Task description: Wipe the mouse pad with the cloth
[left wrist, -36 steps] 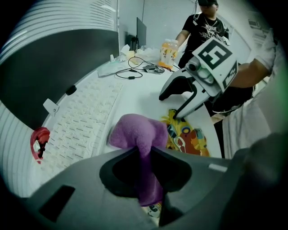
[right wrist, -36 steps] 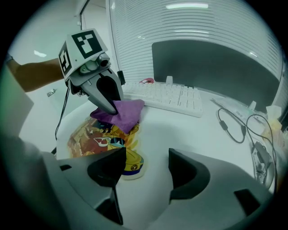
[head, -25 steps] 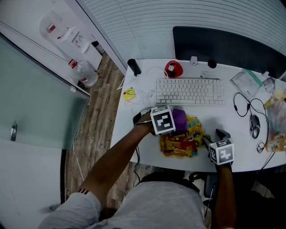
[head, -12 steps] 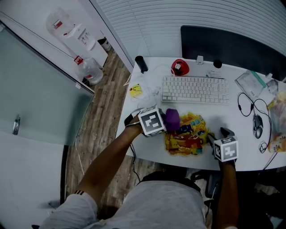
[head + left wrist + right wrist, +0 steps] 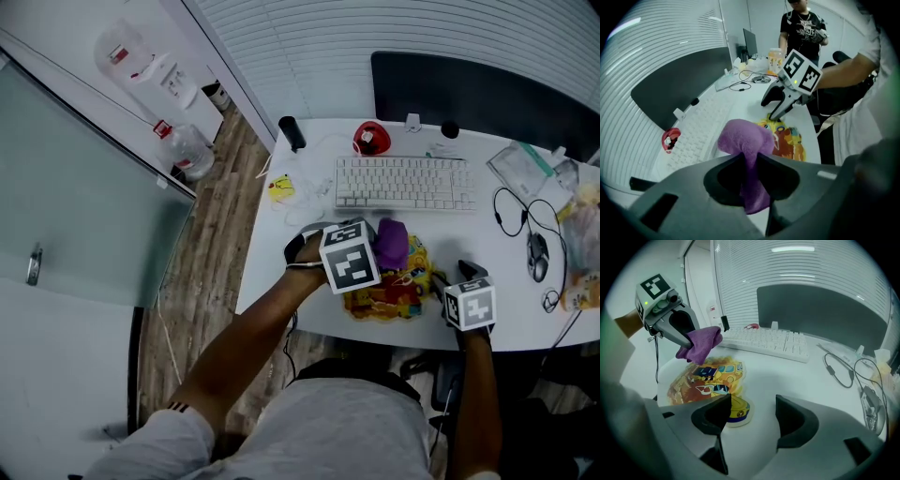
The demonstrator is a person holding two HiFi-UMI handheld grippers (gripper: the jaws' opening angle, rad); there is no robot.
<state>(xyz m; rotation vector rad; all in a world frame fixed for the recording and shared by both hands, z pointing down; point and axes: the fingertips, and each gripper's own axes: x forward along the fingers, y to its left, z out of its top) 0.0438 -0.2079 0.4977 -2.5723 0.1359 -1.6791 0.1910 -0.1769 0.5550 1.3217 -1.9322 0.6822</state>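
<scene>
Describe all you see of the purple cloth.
The purple cloth is fuzzy fabric bunched into a wad. The left hand-held gripper is shut on its middle, so a puff sticks out beyond the jaws and a tail hangs below. It sits over the far edge of the colourful mouse pad, near the keyboard; contact is unclear.

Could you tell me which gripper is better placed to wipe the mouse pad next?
Left, I'd say. The left gripper is shut on the cloth at the far edge of the mouse pad; the right gripper is open, holding nothing, beside the pad.
</scene>
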